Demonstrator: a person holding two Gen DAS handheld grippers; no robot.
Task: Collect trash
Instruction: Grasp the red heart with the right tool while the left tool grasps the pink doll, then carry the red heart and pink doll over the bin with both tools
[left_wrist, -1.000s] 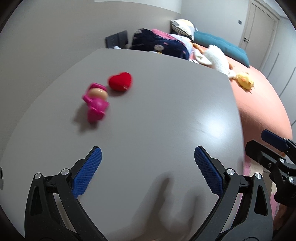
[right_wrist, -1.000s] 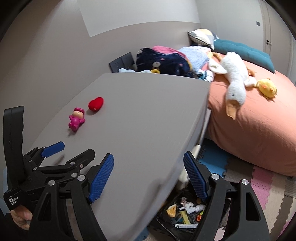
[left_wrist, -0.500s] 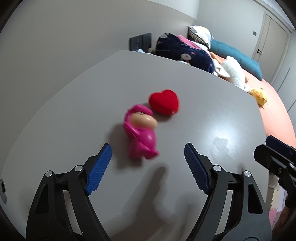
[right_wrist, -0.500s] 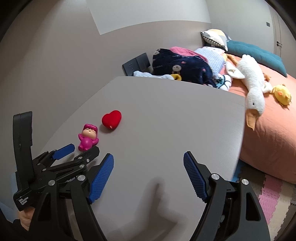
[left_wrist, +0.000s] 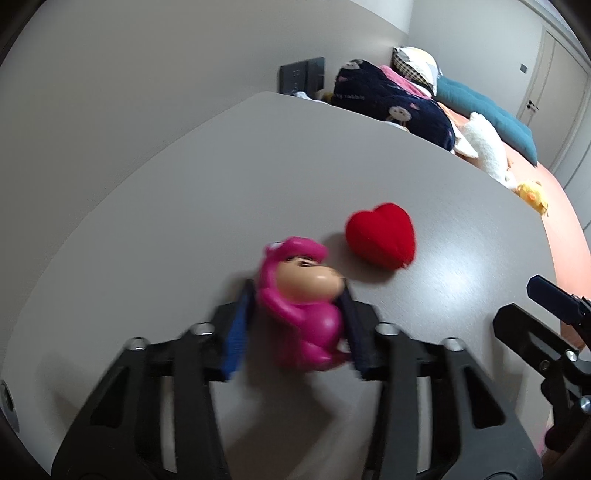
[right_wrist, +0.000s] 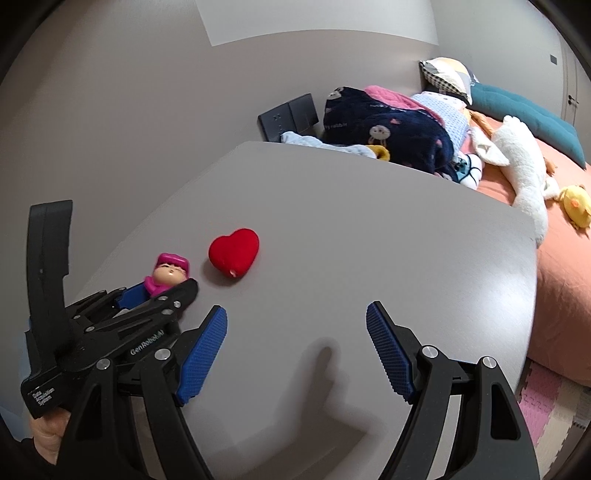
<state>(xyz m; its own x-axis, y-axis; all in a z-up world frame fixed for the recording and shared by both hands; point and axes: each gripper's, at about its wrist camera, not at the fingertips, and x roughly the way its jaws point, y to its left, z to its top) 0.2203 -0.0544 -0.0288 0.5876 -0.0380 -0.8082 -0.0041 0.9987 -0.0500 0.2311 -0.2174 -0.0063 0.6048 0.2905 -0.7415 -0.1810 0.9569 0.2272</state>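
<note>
A pink doll (left_wrist: 299, 306) lies on the grey table (left_wrist: 332, 177), caught between the blue pads of the left gripper (left_wrist: 295, 332), whose jaws are closing on its body. A red heart (left_wrist: 380, 236) sits just beside its head. The right gripper (right_wrist: 295, 350) hangs wide and empty over bare tabletop. The doll's rounded, glossy body may squirt out of the pinch, or be nudged into the heart, if the pads meet it off-centre.

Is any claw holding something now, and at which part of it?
The left claw is closing on the pink doll, its pads on both sides of the body, below the head. The right claw holds nothing.
</note>
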